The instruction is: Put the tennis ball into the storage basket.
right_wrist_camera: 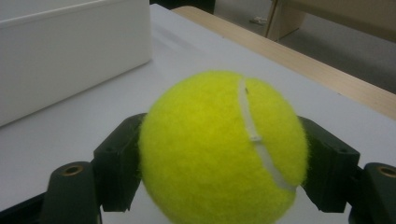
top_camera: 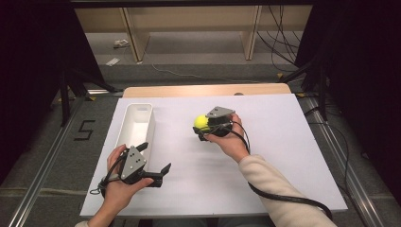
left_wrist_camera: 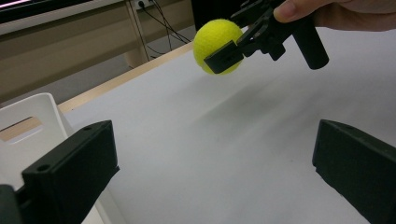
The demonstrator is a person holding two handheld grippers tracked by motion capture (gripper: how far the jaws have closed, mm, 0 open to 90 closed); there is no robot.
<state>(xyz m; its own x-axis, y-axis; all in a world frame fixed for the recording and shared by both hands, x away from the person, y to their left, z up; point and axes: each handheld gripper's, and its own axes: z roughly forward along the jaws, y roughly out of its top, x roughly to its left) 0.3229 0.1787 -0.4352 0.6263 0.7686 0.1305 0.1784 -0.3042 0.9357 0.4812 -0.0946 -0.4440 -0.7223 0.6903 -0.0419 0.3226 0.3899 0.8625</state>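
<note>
A yellow tennis ball (top_camera: 201, 122) is held just above the white table sheet (top_camera: 265, 156) near its middle, and my right gripper (top_camera: 204, 127) is shut on it. In the right gripper view the ball (right_wrist_camera: 219, 147) sits squeezed between both black pads, its white seam facing the camera. From the left gripper view the same ball (left_wrist_camera: 216, 44) hangs off the table in the other hand's jaws. My left gripper (top_camera: 156, 163) rests low at the front left beside the bin, jaws wide apart with nothing between them (left_wrist_camera: 210, 177).
A long white bin (top_camera: 135, 125) lies along the left side of the sheet, its end wall (left_wrist_camera: 32, 116) close to my left jaw. A bare wooden table edge (top_camera: 203, 90) runs behind the sheet. Shelving and cables stand beyond on the floor.
</note>
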